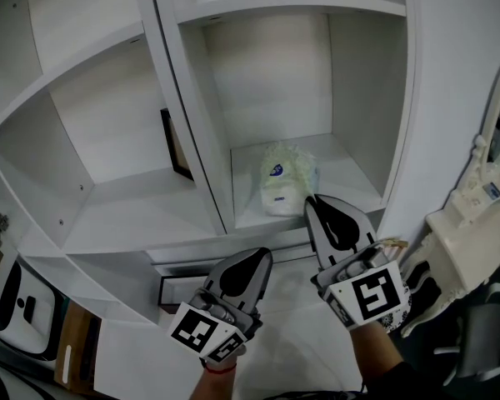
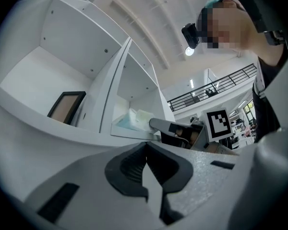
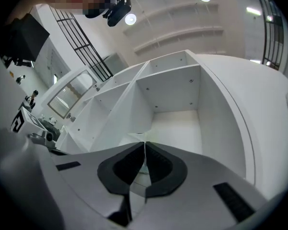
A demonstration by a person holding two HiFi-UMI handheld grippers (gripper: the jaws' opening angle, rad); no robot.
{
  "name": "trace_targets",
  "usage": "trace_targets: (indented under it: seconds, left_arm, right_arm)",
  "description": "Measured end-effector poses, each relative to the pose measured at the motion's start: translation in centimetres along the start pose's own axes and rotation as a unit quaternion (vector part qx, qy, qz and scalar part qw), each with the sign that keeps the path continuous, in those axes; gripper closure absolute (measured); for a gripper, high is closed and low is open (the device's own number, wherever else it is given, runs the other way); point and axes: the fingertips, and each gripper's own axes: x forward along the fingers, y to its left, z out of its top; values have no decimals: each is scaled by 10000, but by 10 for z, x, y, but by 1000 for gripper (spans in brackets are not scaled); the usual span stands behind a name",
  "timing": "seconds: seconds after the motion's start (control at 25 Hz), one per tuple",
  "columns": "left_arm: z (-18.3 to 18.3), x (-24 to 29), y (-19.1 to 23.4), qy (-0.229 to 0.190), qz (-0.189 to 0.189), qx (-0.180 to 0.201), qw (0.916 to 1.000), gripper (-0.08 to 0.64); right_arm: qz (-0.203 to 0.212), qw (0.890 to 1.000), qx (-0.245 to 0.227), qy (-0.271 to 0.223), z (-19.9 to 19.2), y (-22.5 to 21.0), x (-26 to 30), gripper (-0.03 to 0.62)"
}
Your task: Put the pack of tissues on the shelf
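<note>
The pack of tissues, pale green and white in clear wrap, lies on the floor of the right-hand shelf compartment. My right gripper is shut, and its tips meet the pack's near edge, seemingly pinching the wrapper. In the right gripper view the closed jaws point into that compartment, and a sliver of the pack shows just past my right gripper. My left gripper hangs lower and to the left, below the shelf's front edge, shut on nothing. The left gripper view shows the pack beside the right gripper.
A dark picture frame leans at the right wall of the left compartment. A white divider separates the two compartments. An ornate white piece of furniture stands at the right. A white device sits low at the left.
</note>
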Motion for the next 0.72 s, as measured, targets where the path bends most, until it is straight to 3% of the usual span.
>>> trace_targets:
  seconds: [0.24,0.56,0.72]
  left_arm:
    - [-4,-2,-1,35,-34,-48,10000,552]
    - [-8,-5,-1,77,-12,-114,9999,552]
    - [-10,-4,-4,86,-35,-175,9998,552]
  right_arm:
    - [-356,9963,-186,757,-12,-7,5,584]
    - [-346,9984,-179,413,-6,-3,3,581]
    - [-334,9981,-292,423,-6,-3,-1,494]
